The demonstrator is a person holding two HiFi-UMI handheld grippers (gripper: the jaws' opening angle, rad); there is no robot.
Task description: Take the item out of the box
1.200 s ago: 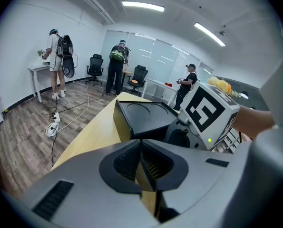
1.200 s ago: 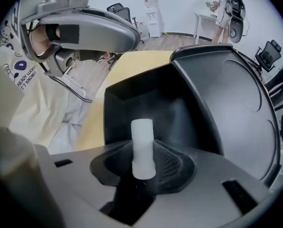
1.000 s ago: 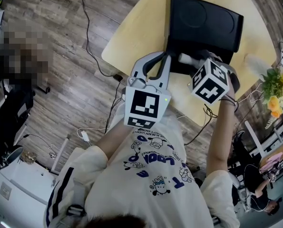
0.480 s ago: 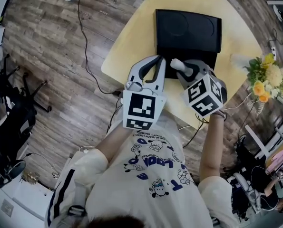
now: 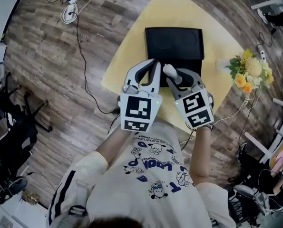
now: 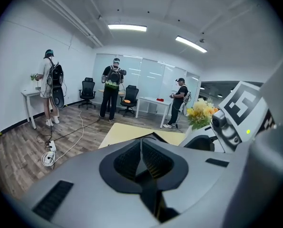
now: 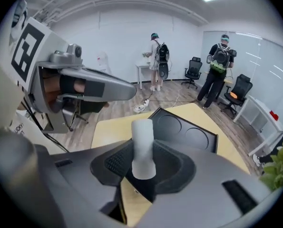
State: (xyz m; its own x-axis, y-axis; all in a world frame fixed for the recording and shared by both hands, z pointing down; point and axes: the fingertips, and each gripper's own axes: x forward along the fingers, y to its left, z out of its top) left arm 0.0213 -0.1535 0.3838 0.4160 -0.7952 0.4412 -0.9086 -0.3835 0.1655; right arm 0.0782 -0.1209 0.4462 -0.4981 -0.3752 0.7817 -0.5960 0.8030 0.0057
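**A:** What's the room like from where you stand?

**B:** Below me is a wooden floor (image 5: 51, 70) with a coil of white cable (image 5: 68, 14) lying on it. A yellow table (image 5: 131, 42) stands on that floor, its rounded corner toward me. In the left gripper view a few people (image 6: 112, 91) stand on the far side of the room.

**A:** And on the table?

**B:** A flat black box (image 5: 174, 44) lies near the middle, with two round hollows in its top face. A bunch of yellow flowers (image 5: 247, 71) stands by the table's right edge, well apart from the box.

**A:** Where are your tongs?

**B:** I hold both in front of my chest, side by side, pointing forward and down at the near edge of the box. Their marker cubes (image 5: 140, 110) face up at me. My left tongs (image 6: 141, 148) are together: the two ribbed pads meet along a thin line and I see nothing between them. The near corner of the box shows just beyond their tips.

**A:** And the right?

**B:** My right tongs (image 7: 143, 163) are clamped on the white cylinder (image 7: 142, 146). The pads press on its lower end from both sides, so the jaws stand wide around it. It sticks out past the tips, roughly along the line the tongs point.

**A:** So where is the cylinder relative to the box?

**B:** It is out of the box and touches only the pads. From my head it shows over the near edge of the box. In the right gripper view, the box and the bare tabletop lie beyond and beneath it.
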